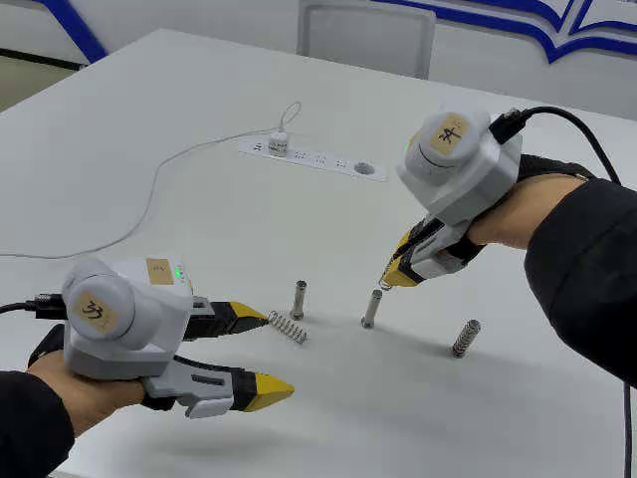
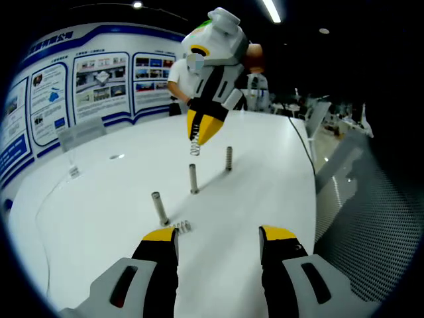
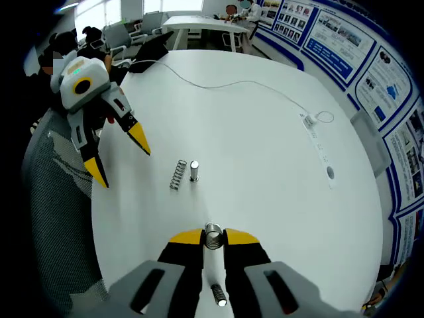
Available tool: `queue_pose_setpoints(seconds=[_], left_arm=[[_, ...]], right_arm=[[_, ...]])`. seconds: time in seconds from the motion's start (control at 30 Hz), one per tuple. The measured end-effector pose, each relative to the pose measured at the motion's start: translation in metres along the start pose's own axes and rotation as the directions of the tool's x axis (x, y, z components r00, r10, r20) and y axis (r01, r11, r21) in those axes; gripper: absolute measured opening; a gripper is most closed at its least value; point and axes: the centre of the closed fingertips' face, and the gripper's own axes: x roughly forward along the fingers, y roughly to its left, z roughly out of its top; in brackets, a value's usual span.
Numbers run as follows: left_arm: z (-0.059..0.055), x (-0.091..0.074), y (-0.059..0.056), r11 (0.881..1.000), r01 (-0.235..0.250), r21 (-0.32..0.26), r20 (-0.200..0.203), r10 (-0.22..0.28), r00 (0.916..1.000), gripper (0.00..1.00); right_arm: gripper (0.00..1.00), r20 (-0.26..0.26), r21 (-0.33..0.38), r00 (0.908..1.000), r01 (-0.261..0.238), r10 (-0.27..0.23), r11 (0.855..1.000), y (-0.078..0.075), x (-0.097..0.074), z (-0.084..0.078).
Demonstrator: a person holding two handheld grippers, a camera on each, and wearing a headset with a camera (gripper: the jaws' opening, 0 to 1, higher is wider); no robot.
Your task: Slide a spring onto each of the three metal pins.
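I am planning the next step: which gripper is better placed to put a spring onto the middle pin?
Right. The right gripper is shut on a spring and hangs just above the bare middle pin. The left gripper is open and holds nothing, beside a loose spring lying on the table.

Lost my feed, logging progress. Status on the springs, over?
Right gripper shut on spring, above middle pin. Left gripper open. Right-hand pin sprung; loose spring beside bare pin. Nothing blocking.
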Motion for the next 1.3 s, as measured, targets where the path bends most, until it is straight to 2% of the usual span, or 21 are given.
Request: queue_pose_setpoints(seconds=[0.63,0.7,1.3], left_arm=[[-0.003,0.0,0.002,1.0,-0.003,-0.012,-0.002,0.003,1.0,0.49],[-0.003,0.001,0.001,1.0,-0.002,-0.012,-0.004,0.002,1.0,0.49],[-0.003,0.001,0.002,1.0,-0.004,-0.02,-0.005,0.004,1.0,0.49]], right_arm=[[0.12,-0.054,0.035,0.9974,-0.045,0.047,0.998,0.001,0.028,-0.01],[0.12,-0.063,0.045,0.9966,-0.051,0.054,0.998,-0.001,0.039,-0.014],[0.12,-0.101,0.082,0.9925,-0.06,0.068,0.995,0.0,0.066,-0.028]])
